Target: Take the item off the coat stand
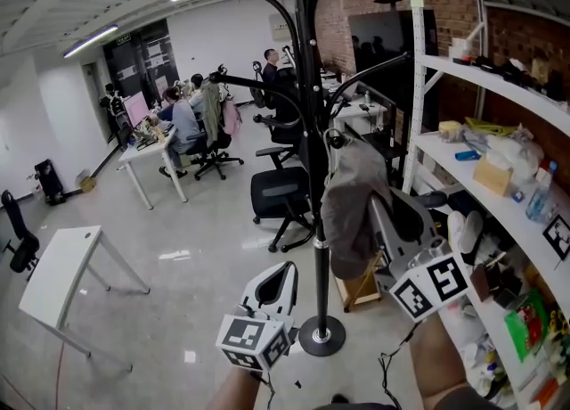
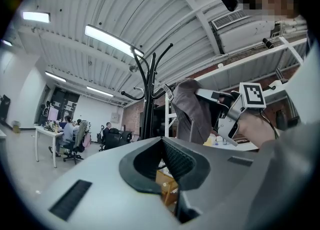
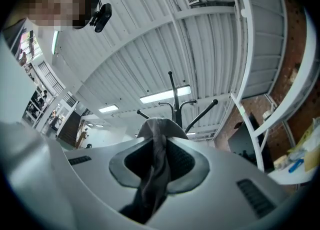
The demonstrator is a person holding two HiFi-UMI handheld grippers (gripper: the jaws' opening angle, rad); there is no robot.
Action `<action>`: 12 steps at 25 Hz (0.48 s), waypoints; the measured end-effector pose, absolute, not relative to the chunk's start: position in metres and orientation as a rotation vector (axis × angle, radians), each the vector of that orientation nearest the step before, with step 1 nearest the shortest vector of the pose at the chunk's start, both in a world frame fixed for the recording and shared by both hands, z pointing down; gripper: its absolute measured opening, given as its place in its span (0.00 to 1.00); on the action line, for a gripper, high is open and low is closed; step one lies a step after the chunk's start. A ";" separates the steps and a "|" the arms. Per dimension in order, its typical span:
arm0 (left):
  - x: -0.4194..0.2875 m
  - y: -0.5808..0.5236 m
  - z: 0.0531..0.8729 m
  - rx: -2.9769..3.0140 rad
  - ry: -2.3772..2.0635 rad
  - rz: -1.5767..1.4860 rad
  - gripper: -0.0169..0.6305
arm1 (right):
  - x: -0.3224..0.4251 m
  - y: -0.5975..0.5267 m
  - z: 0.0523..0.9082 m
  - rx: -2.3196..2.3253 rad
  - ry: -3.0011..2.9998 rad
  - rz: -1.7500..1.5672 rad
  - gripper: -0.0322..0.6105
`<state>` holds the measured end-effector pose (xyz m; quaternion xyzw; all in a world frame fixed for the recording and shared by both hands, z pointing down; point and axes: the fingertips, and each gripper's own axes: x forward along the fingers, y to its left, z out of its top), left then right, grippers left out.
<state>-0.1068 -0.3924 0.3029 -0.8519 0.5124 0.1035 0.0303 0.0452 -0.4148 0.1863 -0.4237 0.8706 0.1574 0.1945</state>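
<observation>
A black coat stand (image 1: 313, 132) rises mid-frame in the head view from a round base (image 1: 321, 335). A grey-brown garment (image 1: 350, 208) hangs right beside its pole, top close to a low hook; whether it still rests on that hook I cannot tell. My right gripper (image 1: 378, 205) is shut on the garment's upper part, and in the right gripper view the cloth (image 3: 154, 174) runs down between the jaws of that gripper (image 3: 159, 146). My left gripper (image 1: 274, 282) is lower left of the stand, shut and holding nothing. The left gripper view shows its jaws (image 2: 162, 146) and the garment (image 2: 189, 109) beyond.
A white shelf unit (image 1: 419, 69) loaded with small items stands close on the right. A wooden box (image 1: 361, 291) sits by the stand's base, a black office chair (image 1: 278, 196) behind it. A white table (image 1: 55, 276) is at left; people sit at desks (image 1: 183, 123) far back.
</observation>
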 end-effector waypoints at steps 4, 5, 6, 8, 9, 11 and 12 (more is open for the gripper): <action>-0.107 -0.382 0.307 -2.652 1.571 0.325 0.04 | 0.048 -0.398 0.187 -1.183 2.409 0.437 0.16; -0.107 -0.379 0.308 -2.655 1.569 0.324 0.04 | 0.050 -0.394 0.188 -1.185 2.401 0.435 0.16; -0.108 -0.376 0.311 -2.658 1.567 0.323 0.04 | 0.051 -0.390 0.189 -1.189 2.396 0.433 0.16; -0.108 -0.370 0.315 -2.669 1.561 0.321 0.04 | 0.053 -0.383 0.193 -1.207 2.393 0.429 0.16; -0.108 -0.366 0.318 -2.674 1.557 0.319 0.04 | 0.054 -0.379 0.196 -1.218 2.395 0.425 0.16; -0.107 -0.357 0.322 -2.693 1.548 0.315 0.04 | 0.053 -0.370 0.203 -1.238 2.405 0.407 0.16; -0.108 -0.352 0.325 -2.702 1.545 0.314 0.04 | 0.053 -0.365 0.208 -1.245 2.413 0.396 0.16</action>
